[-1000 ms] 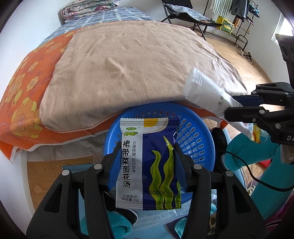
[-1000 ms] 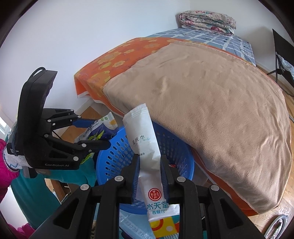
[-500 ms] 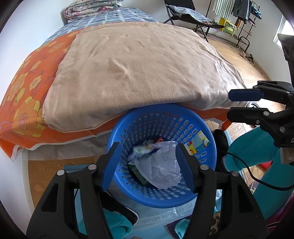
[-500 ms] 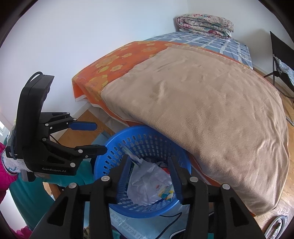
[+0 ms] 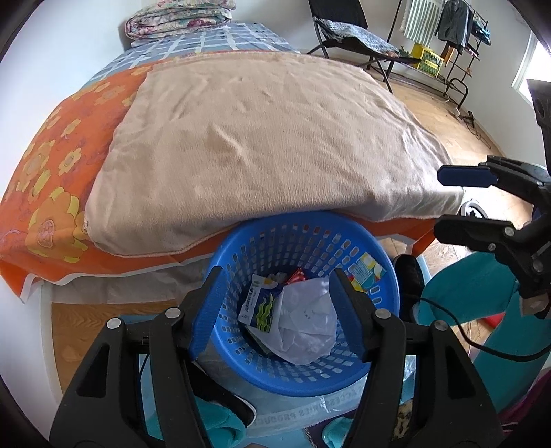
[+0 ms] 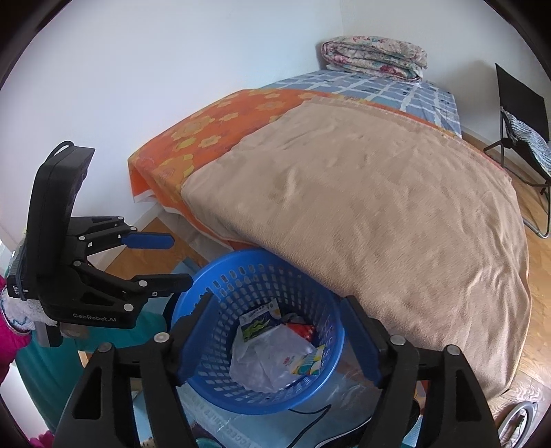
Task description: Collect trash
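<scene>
Bright, even daylight; window (image 5: 523, 65) glare at the right edge; sharp focus, strong fisheye bending, dark corners.

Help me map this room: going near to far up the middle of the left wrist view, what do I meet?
Left tongs, open → blue basket holding the seaweed soup packet and crumpled white wrapper → beige blanket → blue checked sheet → folded floral quilt.

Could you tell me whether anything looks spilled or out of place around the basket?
Nothing stands out: the wrappers and crumpled bag lie inside the blue basket, which stands upright by the bed.
</scene>
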